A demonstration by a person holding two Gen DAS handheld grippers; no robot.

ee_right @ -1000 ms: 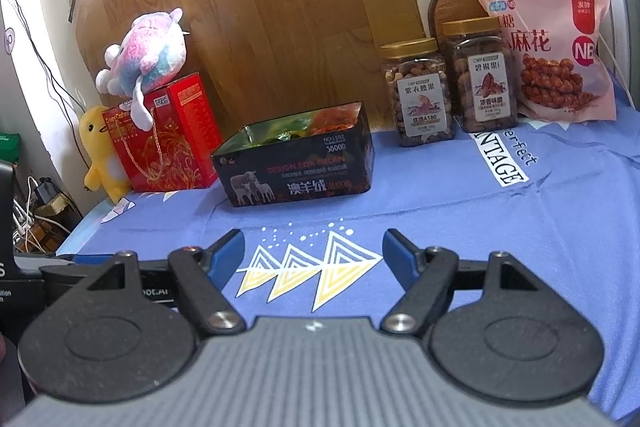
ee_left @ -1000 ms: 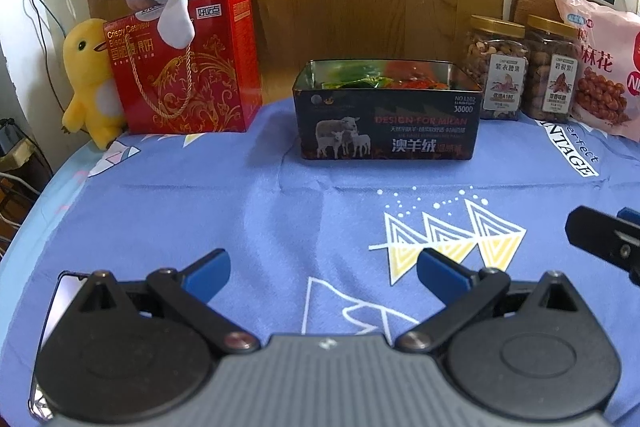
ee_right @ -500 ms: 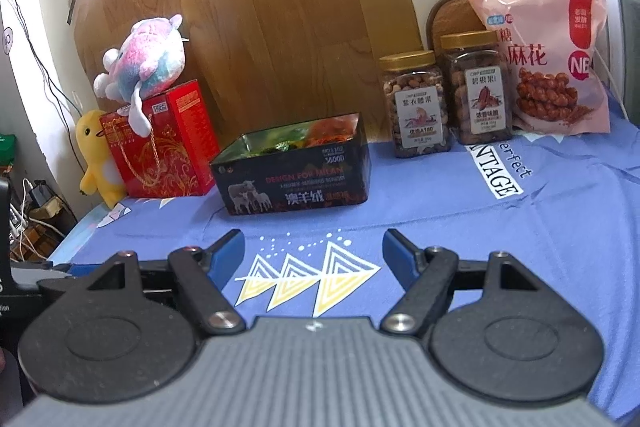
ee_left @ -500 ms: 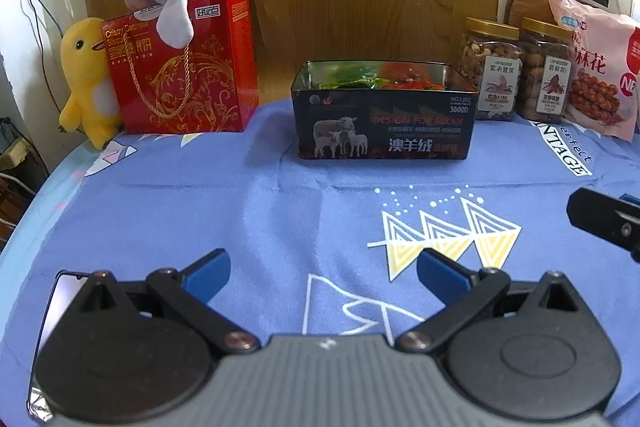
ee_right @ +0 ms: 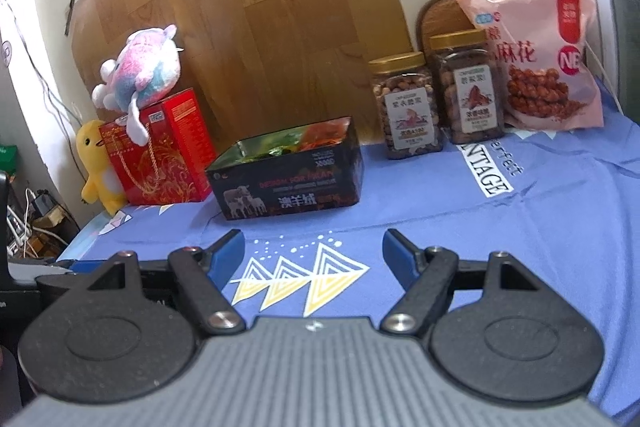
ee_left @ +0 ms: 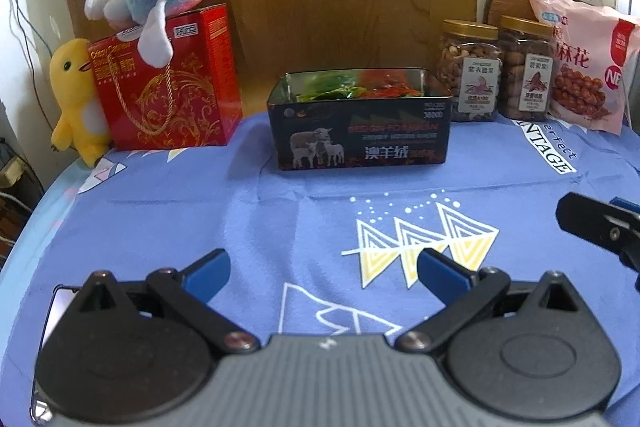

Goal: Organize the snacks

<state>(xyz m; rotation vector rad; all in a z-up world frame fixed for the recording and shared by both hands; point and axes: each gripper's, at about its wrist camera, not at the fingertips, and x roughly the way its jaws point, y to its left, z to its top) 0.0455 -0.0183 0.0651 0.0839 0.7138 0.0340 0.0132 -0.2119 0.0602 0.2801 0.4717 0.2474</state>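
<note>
Both tongs, left gripper [ee_left: 322, 273] and right gripper [ee_right: 314, 253], gape wide, empty. Glossy black rectangular tin [ee_left: 360, 125], printed "DESIGN FOR", sheep picture, holds crinkly snacks [ee_left: 352, 89], centre far on blue cloth [ee_left: 180, 219].

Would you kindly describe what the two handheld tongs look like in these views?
Both match. The left tongs and right tongs each have blue fingertips on black linkage arms with silver pivot screws, two round black housings, and a ribbed grey body between them. No cables or sleeves show.

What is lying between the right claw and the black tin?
Nothing: between the right claw and the black tin only bare blue cloth with printed triangles, clearest in the right wrist view.
</note>
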